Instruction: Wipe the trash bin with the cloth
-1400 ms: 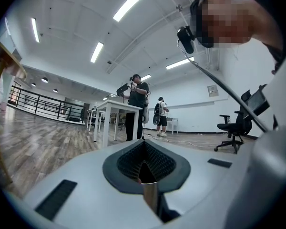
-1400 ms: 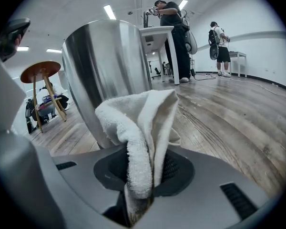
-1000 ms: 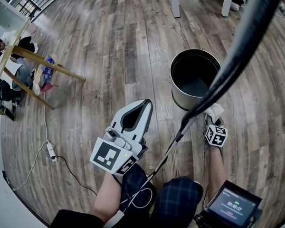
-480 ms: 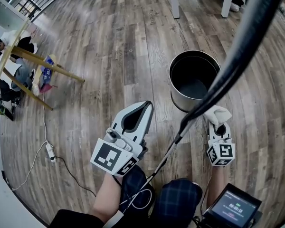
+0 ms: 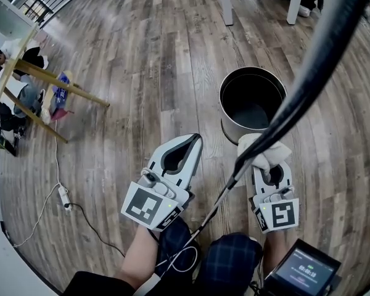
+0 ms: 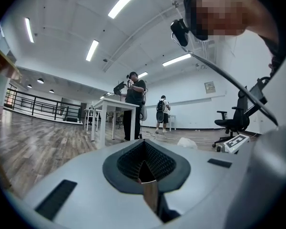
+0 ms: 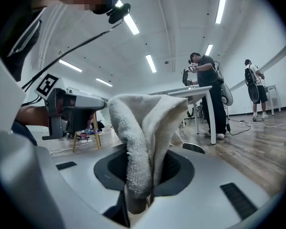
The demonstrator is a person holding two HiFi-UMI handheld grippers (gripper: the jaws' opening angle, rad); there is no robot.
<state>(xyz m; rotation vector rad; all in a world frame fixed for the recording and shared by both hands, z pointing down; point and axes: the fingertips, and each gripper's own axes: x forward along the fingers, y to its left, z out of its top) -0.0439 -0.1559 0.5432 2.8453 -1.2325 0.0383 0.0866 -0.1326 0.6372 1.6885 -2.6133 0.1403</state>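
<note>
Trash bin (image 5: 233, 132) sits on the plank floor (image 5: 142, 54), just ahead of my right gripper (image 5: 268, 168) — jaws pinching the white cloth (image 5: 259, 150). Left gripper (image 5: 193, 140) pressed together, empty. A black cable (image 5: 296, 97) hides the bin's right rim.

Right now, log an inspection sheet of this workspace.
Surface: wooden plank floor.
Job's things: metal trash bin upright and open-topped; white cloth close to its near side, contact cannot be told.
Clutter: wooden stand with a blue item at far left; power strip on the floor.
Grippers: left gripper jaws together, empty; right gripper jaws shut on the cloth.
Cables: thick black cable crosses the head view over the bin's right side; white cord runs from the power strip.
Surroundings: people standing by a white table; office chair.
</note>
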